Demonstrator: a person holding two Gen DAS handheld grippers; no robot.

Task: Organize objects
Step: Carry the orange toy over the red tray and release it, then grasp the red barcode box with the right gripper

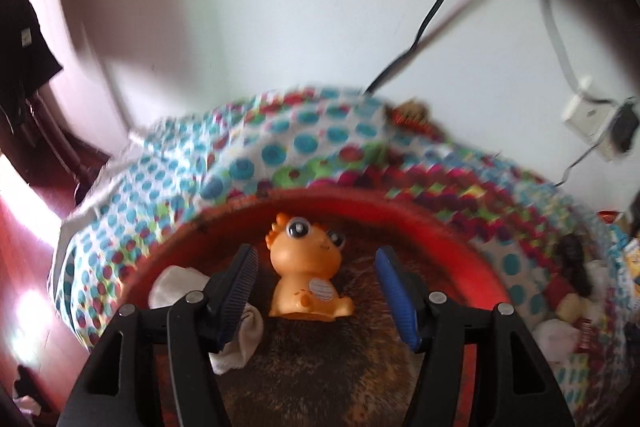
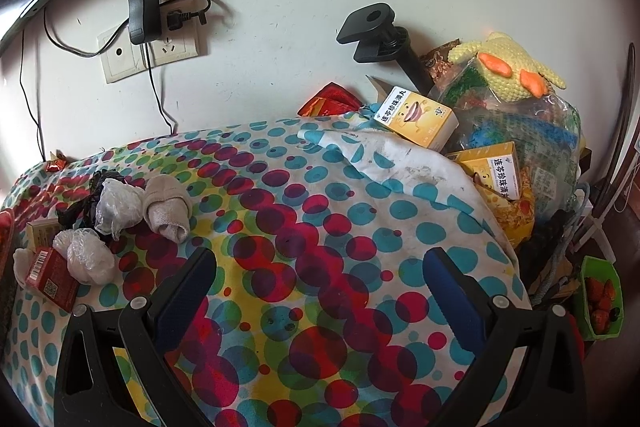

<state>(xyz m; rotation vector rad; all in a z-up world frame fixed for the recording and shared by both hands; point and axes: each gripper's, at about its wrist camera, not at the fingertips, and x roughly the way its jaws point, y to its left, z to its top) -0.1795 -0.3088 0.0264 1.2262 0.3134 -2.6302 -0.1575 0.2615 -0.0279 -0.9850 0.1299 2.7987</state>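
In the left wrist view an orange toy figure [image 1: 306, 277] with big eyes lies in a red round basket [image 1: 420, 223] on a brown furry thing [image 1: 316, 367]. My left gripper [image 1: 316, 287] is open, its fingers on either side of the toy and not touching it. A white sock [image 1: 176, 285] lies by the left finger. In the right wrist view my right gripper [image 2: 318, 291] is open and empty over the polka-dot cloth [image 2: 304, 227]. A beige sock [image 2: 168, 207], plastic-wrapped bundles [image 2: 86, 255] and a red box [image 2: 50, 277] lie at the cloth's left.
Yellow boxes [image 2: 416, 117], a plastic bag of packets [image 2: 520, 131] and a knitted yellow duck [image 2: 508, 63] pile up at the right. A green bin of strawberries [image 2: 600, 295] sits lower right. Wall sockets [image 2: 152, 49] with a charger and cables hang behind. A black clamp stand [image 2: 380, 35] leans by the wall.
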